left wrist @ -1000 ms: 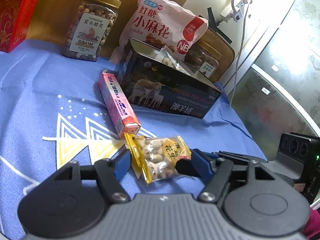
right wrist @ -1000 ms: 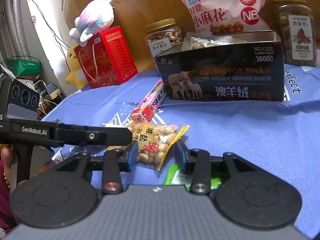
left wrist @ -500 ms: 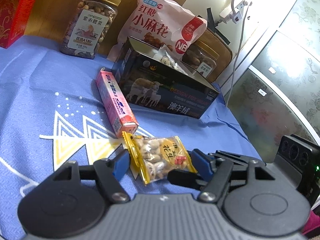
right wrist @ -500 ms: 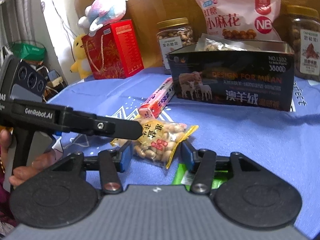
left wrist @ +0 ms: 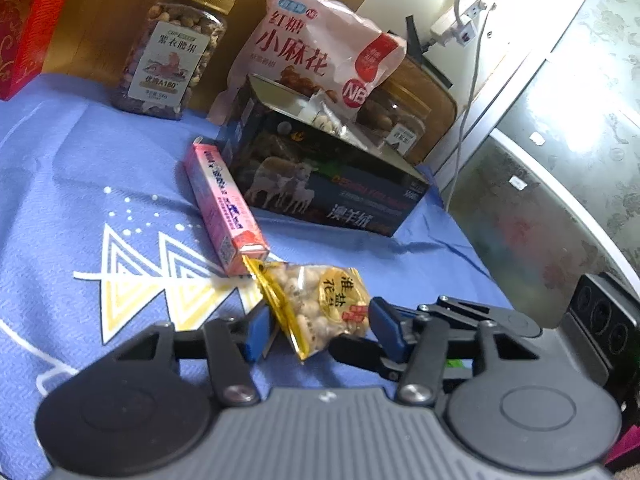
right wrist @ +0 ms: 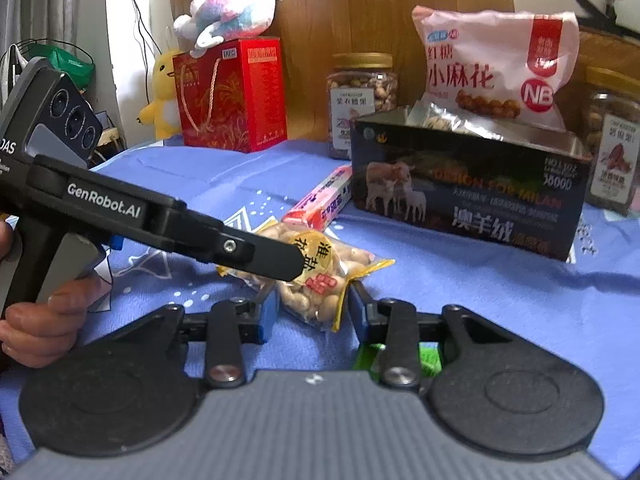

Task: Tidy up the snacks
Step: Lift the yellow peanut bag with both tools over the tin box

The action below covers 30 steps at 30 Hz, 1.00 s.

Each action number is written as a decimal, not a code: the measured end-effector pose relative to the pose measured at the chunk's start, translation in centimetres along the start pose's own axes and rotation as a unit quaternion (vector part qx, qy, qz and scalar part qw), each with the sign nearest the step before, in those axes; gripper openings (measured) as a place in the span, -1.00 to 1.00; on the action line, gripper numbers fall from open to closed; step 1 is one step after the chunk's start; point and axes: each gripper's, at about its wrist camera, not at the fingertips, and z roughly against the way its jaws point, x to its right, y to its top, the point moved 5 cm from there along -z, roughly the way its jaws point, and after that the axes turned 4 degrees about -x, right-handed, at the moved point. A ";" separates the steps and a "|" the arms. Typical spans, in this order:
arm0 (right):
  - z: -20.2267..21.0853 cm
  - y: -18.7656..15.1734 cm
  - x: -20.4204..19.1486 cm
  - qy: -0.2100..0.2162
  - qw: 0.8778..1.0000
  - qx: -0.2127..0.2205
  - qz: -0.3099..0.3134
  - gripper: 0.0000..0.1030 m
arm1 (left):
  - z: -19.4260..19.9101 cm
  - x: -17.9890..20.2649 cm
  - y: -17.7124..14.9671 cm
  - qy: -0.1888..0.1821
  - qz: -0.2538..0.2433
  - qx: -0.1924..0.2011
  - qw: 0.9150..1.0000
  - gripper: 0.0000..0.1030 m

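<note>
A small clear packet of peanuts with yellow edges lies on the blue cloth. My left gripper is open with its blue fingers on either side of the packet. My right gripper is open too, straddling the same packet from the other side. The left gripper's arm crosses over the packet in the right wrist view. A dark open box holding a snack packet stands behind, also in the right wrist view.
A pink stick box lies beside the dark box. A nut jar, a pink snack bag and a second jar stand at the back. A red gift bag stands at the left. A green packet lies under my right gripper.
Both grippers have edged forward around the peanut packet. In both views it now looks raised and tilted off the cloth. The jaws stay open.
</note>
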 end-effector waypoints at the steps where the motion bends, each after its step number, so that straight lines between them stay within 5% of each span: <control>1: 0.2 0.0 -0.1 -0.004 1.000 0.006 0.004 -0.23 | 0.1 0.0 0.0 -0.004 0.000 0.003 1.000 0.00; 9: 1.8 0.1 -0.7 -0.023 0.998 0.059 0.028 -0.24 | 0.7 0.5 0.1 -0.030 0.000 0.018 0.999 0.00; 30: 2.0 0.1 -1.0 -0.023 0.997 0.062 0.031 -0.25 | 0.7 0.5 0.1 -0.027 0.000 0.019 0.999 0.00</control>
